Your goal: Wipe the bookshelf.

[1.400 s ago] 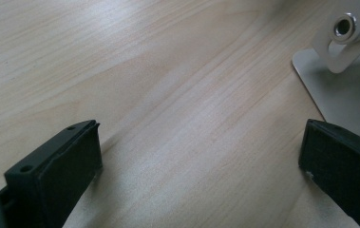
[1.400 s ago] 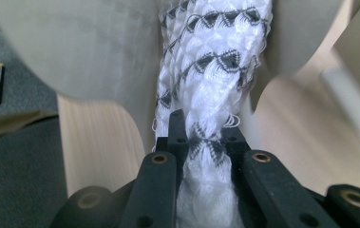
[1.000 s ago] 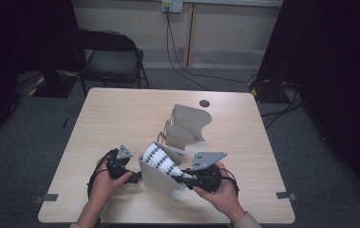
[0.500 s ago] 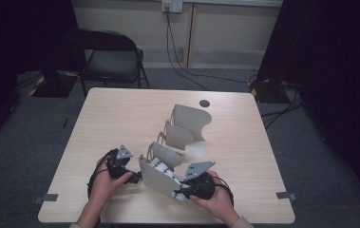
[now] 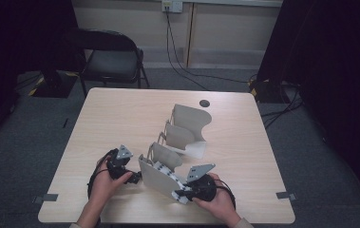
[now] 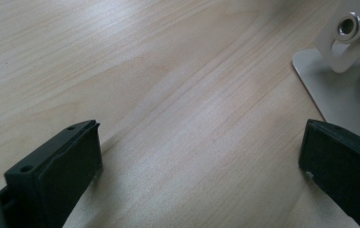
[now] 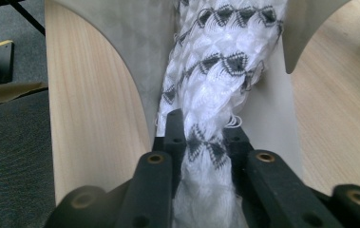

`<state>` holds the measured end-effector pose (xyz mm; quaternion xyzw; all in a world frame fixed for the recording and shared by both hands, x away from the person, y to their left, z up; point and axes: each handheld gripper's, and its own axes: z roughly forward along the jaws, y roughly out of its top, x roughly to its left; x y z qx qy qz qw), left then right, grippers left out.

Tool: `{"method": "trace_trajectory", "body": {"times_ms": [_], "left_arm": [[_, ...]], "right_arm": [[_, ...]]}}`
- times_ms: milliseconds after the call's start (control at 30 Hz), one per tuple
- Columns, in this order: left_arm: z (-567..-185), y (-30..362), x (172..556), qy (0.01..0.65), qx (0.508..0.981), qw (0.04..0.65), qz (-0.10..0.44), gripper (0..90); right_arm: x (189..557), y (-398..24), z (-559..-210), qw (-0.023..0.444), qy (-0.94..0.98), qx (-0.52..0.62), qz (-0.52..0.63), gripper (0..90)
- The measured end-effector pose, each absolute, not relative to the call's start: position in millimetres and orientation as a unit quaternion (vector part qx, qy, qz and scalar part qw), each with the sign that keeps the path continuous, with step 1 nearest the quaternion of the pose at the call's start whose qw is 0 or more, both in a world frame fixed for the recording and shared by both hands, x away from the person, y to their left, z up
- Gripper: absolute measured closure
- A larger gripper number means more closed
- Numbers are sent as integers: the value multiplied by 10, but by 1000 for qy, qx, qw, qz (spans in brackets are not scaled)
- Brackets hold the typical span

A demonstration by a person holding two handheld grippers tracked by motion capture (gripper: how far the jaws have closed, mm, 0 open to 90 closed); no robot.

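White rope (image 7: pixel 215 80) between right tool (image 7: pixel 205 137) pads.

- The left hand (image 5: pixel 105 183) reached in from the table's near edge, toward its near-left corner, and held the left gripper (image 5: pixel 135 176) low over the wood.
- Its jaws stood wide apart in the left gripper view, with nothing between them.
- The right hand (image 5: pixel 218 202) lay near the same edge, farther right, wrapped around the right gripper (image 5: pixel 180 192).
- That gripper pointed leftward and away from the person.
- Its jaws had just been opening slightly, yet still pinched a white braided rope (image 7: pixel 211 95) between the pads.
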<state>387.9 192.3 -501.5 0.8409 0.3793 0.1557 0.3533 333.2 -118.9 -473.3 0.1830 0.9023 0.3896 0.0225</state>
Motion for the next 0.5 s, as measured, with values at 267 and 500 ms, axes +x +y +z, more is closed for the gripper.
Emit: {"method": "trace_trajectory", "body": {"times_ms": [267, 500], "left_arm": [[-5014, 1923, 3879, 379, 841, 353, 156, 0], [-5015, 1922, 3878, 379, 841, 353, 156, 0]], "right_arm": [[3375, -1170, -4650, 40, 891, 202, 404, 475], [3367, -1042, -4745, 44, 904, 186, 383, 460]]}}
